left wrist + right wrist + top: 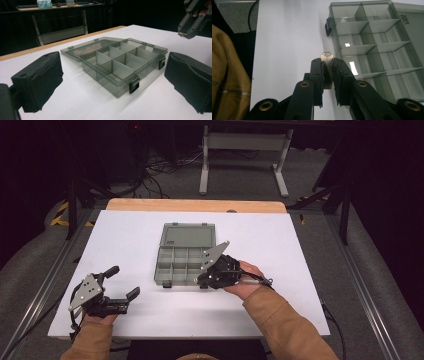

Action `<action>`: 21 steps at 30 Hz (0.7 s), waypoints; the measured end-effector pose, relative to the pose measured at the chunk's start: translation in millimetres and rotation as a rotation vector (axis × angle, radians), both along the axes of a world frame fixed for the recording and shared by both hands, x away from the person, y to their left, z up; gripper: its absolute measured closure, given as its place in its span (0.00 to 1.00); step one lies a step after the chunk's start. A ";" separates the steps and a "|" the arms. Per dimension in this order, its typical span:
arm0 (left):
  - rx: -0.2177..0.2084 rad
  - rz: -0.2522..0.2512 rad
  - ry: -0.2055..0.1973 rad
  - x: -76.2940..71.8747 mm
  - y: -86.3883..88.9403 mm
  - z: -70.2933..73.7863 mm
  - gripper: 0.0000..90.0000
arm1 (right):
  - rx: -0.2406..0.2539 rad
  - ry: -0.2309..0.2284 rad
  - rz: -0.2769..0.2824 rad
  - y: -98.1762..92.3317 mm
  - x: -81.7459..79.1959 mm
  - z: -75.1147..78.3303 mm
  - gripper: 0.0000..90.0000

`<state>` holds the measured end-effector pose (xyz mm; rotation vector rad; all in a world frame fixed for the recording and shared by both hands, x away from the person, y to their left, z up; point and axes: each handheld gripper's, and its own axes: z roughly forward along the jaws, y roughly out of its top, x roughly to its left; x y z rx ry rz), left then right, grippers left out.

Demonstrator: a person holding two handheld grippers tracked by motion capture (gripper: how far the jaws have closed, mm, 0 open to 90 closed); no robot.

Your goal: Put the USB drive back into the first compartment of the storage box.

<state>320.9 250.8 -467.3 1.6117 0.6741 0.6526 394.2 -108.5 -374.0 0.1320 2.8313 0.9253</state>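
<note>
A grey see-through compartment box lies open at the middle of the white table top, its lid folded flat behind it. Its compartments look empty. My right gripper is at the box's front right corner, shut on a small flat silver metal piece with a hole at its tip. That piece sticks out just beside the box's side wall. My left gripper rests open near the front left of the table, its black pads wide apart and facing the box.
A wooden table edge runs along the back. Beyond it stand a white metal frame and cables on the floor. Metal rails flank the table. The right gripper hangs at the upper right of the left gripper view.
</note>
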 end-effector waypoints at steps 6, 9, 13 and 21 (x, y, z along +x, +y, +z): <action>0.000 0.000 0.000 0.0 0.2 0.0 0.03 | 0.033 -0.014 -0.019 1.1 4.3 3.2 0.88; 0.001 -0.001 0.000 0.1 0.2 -0.1 0.03 | 0.056 -0.019 -0.034 1.8 8.0 5.9 0.88; 0.001 -0.001 0.000 0.2 0.0 -0.1 0.03 | 0.077 -0.025 -0.044 3.6 13.0 8.2 0.88; 0.000 -0.001 0.001 0.4 0.1 -0.2 0.03 | 0.110 -0.040 -0.065 10.9 26.1 13.8 0.88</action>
